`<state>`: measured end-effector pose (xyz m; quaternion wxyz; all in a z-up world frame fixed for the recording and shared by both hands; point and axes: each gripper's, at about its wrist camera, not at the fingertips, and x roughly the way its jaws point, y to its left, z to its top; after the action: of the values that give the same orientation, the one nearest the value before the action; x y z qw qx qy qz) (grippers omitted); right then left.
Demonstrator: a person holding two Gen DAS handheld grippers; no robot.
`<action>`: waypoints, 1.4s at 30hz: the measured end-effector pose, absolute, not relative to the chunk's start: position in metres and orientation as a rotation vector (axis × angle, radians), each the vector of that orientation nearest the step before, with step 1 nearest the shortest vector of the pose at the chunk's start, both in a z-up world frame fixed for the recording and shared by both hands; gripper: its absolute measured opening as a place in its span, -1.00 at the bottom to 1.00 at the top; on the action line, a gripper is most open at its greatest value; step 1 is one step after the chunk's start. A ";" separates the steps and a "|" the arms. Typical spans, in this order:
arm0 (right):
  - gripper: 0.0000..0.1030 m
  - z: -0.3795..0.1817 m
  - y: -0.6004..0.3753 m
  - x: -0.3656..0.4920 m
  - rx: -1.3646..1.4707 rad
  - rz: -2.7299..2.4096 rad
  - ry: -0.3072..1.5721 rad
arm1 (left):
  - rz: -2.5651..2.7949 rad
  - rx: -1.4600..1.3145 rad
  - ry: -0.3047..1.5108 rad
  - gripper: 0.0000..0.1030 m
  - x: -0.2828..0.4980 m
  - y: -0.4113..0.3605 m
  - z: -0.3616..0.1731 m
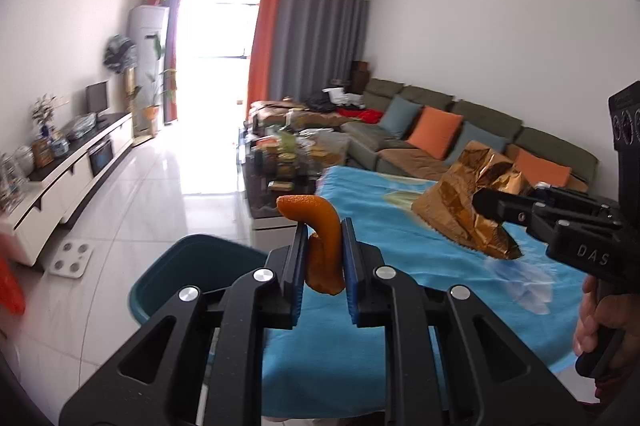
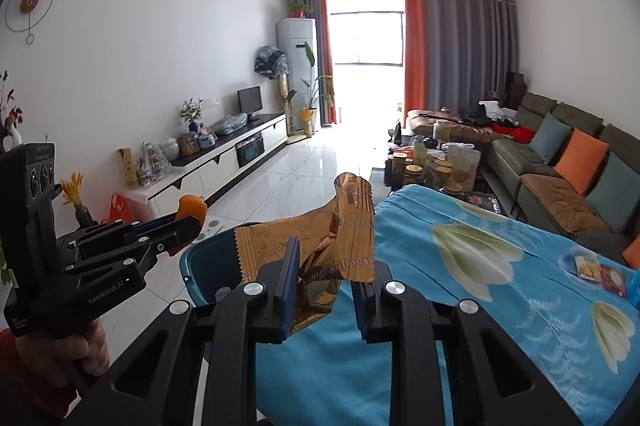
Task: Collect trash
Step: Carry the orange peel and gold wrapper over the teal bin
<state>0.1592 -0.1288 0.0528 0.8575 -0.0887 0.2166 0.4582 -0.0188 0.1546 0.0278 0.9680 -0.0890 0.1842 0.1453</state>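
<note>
My left gripper (image 1: 325,254) is shut on a curled orange peel (image 1: 320,226), held over the left edge of the blue-clothed table (image 1: 400,258), beside the teal bin (image 1: 192,266). The peel also shows in the right wrist view (image 2: 193,206). My right gripper (image 2: 326,278) is shut on a crumpled gold foil wrapper (image 2: 344,226), held above the table's left edge next to the bin (image 2: 212,266). In the left wrist view the wrapper (image 1: 464,201) hangs from the right gripper's fingers (image 1: 496,205).
More wrappers (image 2: 600,272) lie on the cloth at the far right. A cluttered coffee table (image 2: 432,165) and sofa (image 2: 560,177) stand beyond. A white scale (image 1: 70,256) lies on the tiled floor by the TV cabinet (image 1: 68,181).
</note>
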 end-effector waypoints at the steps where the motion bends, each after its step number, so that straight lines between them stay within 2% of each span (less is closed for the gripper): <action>1: -0.57 0.052 -0.121 0.158 -0.198 0.970 0.459 | 0.312 -0.188 0.381 -0.67 -0.022 0.162 0.025; 18: -0.57 0.027 0.001 0.190 -0.324 1.133 0.567 | 0.527 -0.310 0.555 -0.67 -0.016 0.277 -0.025; 42: -0.57 -0.026 0.090 0.220 -0.500 1.166 0.714 | 0.506 -0.390 0.701 -0.66 0.084 0.330 -0.094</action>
<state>0.2203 0.0896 -0.0261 0.7465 -0.2284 0.3263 0.5330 0.0843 0.3299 -0.0936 0.8896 -0.1880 0.3373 0.2438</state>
